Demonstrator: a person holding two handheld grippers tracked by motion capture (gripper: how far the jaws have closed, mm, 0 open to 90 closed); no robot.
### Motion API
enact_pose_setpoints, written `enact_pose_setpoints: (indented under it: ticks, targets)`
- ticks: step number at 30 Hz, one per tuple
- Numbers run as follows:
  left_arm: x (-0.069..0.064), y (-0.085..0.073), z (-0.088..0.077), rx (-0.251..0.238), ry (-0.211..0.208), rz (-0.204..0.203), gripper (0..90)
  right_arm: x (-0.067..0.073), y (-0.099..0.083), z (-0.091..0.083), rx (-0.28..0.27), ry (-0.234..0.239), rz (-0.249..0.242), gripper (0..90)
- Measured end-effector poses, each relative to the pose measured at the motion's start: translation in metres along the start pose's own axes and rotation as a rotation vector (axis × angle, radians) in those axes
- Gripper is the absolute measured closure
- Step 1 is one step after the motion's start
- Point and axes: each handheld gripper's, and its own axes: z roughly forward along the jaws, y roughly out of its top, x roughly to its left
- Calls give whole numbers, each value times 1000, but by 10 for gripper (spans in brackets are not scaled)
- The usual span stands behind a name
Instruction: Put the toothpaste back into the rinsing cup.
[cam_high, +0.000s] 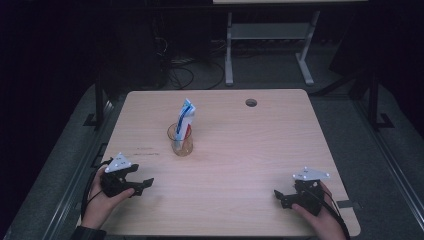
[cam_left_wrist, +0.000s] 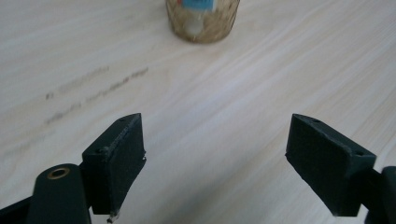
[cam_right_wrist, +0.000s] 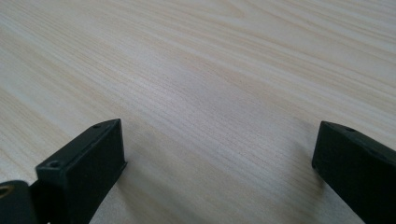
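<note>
1. High view showed the left gripper (cam_high: 142, 183) and right gripper (cam_high: 278, 196) resting low at the table's (cam_high: 240, 150) near corners, well apart, both with jaws spread wide and nothing between them.
2. A glass (cam_high: 180, 140) stood upright left of the table's centre, beyond the left gripper, with bare wood between them.
3. A blue-and-white tube (cam_high: 185, 116) leaned in the glass, its top above the rim.
4. The table was pale wood with a cable hole (cam_high: 251, 102) near the far edge; the room beyond was dark, with a desk frame (cam_high: 267, 45) and cables (cam_high: 182, 70) on the floor.
</note>
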Motion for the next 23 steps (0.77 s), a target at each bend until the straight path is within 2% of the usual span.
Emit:
enact_pose_setpoints:
  ticks: [6, 15, 20, 23]
  targets:
    - [-2, -14, 1, 16, 19, -17, 188, 0, 0, 0, 0, 0, 0, 20]
    - [-4, -29, 6, 96, 66, -5, 187, 0, 0, 0, 0, 0, -1, 20]
    - [-5, -34, 7, 79, 68, -12, 160, 0, 0, 0, 0, 0, -1, 19]
    - [-4, -40, 7, 35, 65, -10, 143, 0, 0, 0, 0, 0, -1, 19]
